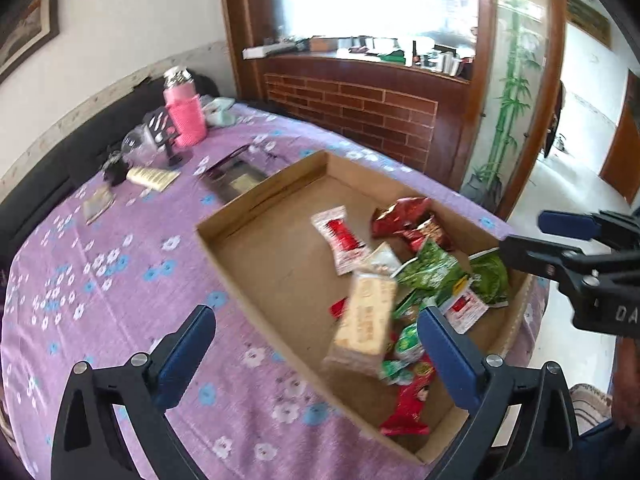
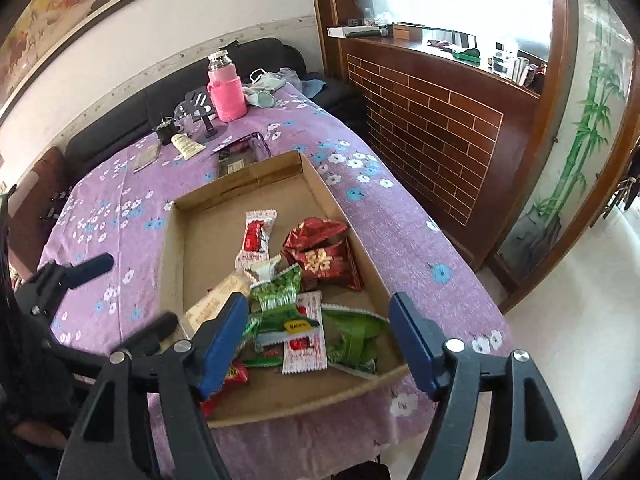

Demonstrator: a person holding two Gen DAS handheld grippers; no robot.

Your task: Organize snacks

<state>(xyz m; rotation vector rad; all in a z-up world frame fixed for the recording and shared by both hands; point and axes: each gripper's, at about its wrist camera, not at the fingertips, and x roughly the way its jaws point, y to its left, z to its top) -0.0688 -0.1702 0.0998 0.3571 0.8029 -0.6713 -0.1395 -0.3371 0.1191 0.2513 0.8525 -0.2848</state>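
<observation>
1. Shallow brown cardboard box, open-topped, at centre frame in both views, resting on the purple floral tablecloth.
2. Loose snack packets piled in the near half of the box, lower centre of the right wrist view; far half bare cardboard.
3. Dark red foil packet with a gold character against the right-hand box wall, centre right of the right wrist view.
4. White-and-red sachet just left of it, lying flat on the box floor.
5. Green foil packets heaped below those two, overlapping a second white-and-red sachet.
6. Beige rectangular biscuit pack, blurred, tilted over the pile at lower centre of the left wrist view (contact with the pile cannot be judged).
7. Left gripper: blue-padded fingers spread wide at the bottom of the left wrist view, nothing between them; right-hand pad over the snack pile.
8. Right gripper: fingers spread wide at the bottom of the right wrist view, above the near end of the box, nothing pinched.
9. Pink knitted-sleeve flask with a steel cap upright at upper centre of the right wrist view, near the far table edge, well apart from the box.
10. Cream-coloured tube lying flat, below left of the flask.
</observation>
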